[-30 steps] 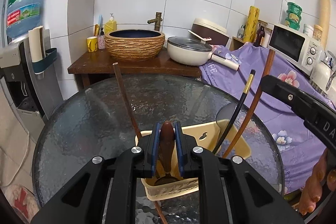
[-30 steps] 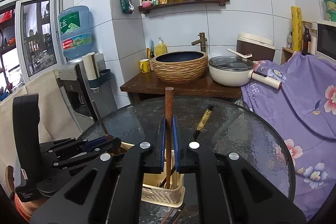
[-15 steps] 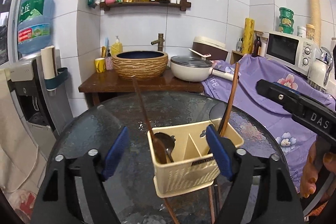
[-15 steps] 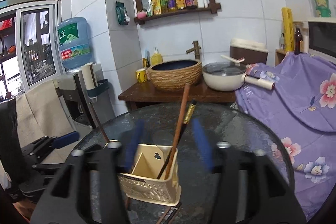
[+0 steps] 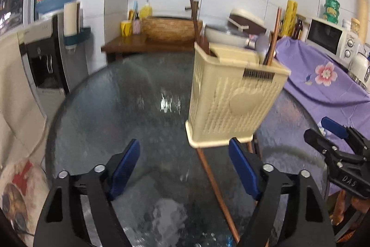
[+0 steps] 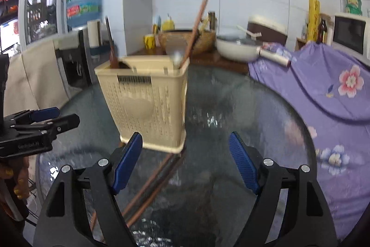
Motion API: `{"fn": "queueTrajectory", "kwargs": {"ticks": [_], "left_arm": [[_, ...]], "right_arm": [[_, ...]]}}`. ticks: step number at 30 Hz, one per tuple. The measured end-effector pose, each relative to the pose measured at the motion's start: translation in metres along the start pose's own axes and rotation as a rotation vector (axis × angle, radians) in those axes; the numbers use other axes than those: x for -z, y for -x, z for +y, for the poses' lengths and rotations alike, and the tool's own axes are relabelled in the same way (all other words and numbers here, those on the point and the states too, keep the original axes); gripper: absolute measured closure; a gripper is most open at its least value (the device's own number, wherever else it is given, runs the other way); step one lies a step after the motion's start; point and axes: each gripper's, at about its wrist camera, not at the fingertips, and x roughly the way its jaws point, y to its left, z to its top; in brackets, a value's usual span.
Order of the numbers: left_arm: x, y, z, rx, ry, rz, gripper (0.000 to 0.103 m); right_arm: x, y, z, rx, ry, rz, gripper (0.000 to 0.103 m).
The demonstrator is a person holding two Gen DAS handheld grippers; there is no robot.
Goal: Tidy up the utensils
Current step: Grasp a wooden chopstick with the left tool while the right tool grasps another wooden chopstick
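A: Where does the cream perforated plastic utensil holder (image 5: 233,98) sit?

B: Upright on the round dark textured-glass table (image 5: 129,108), ahead of both tongs. In the left wrist view it stands just beyond the left gripper (image 5: 185,174), toward its right finger. In the right wrist view the same holder (image 6: 148,98) stands just beyond the right gripper (image 6: 186,164), toward its left finger.

A: What is inside it?

B: A dark wooden-handled utensil (image 5: 194,15) rises from the compartment on the left gripper's side, and a reddish-brown wooden chopstick (image 5: 275,36) leans out of the opposite end. A pale rounded shape shows beside that chopstick, too blurred to name.

A: Anything on the glass?

B: A brown wooden stick (image 5: 217,191) lies on the table, running from under the holder's base back toward the left gripper. From the right wrist, two or so brown sticks (image 6: 150,182) lie between the holder and the right gripper.

A: And the tongs themselves?

B: Both are spread wide with nothing between their blue pads (image 5: 124,168). Each is visible from the other's camera, off to the side of the holder.

A: Beyond the table?

B: A purple floral cloth (image 6: 323,85) to the right, a woven basin (image 5: 171,28) and white lidded pan (image 6: 238,50) behind.
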Motion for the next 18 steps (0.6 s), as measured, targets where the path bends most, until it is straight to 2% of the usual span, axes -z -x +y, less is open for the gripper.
{"fn": "queueTrajectory", "kwargs": {"ticks": [2,5,9,12,18], "left_arm": [[0.013,-0.013,-0.003,0.005,-0.006,0.055,0.045],[0.025,-0.023,-0.006,0.022,-0.013,0.101,0.054],[0.032,-0.033,-0.010,0.030,-0.020,0.131,0.058],[0.036,-0.039,-0.013,0.034,-0.027,0.147,0.060],[0.043,-0.045,-0.019,0.037,-0.044,0.168,0.060]], "right_arm": [[0.018,-0.010,0.000,0.006,-0.029,0.054,0.026],[0.036,-0.025,0.002,0.018,-0.047,0.128,0.026],[0.052,-0.039,0.007,0.037,-0.058,0.196,0.026],[0.062,-0.045,0.010,0.012,-0.070,0.235,0.026],[0.072,-0.049,0.019,0.023,-0.038,0.285,0.026]]}}
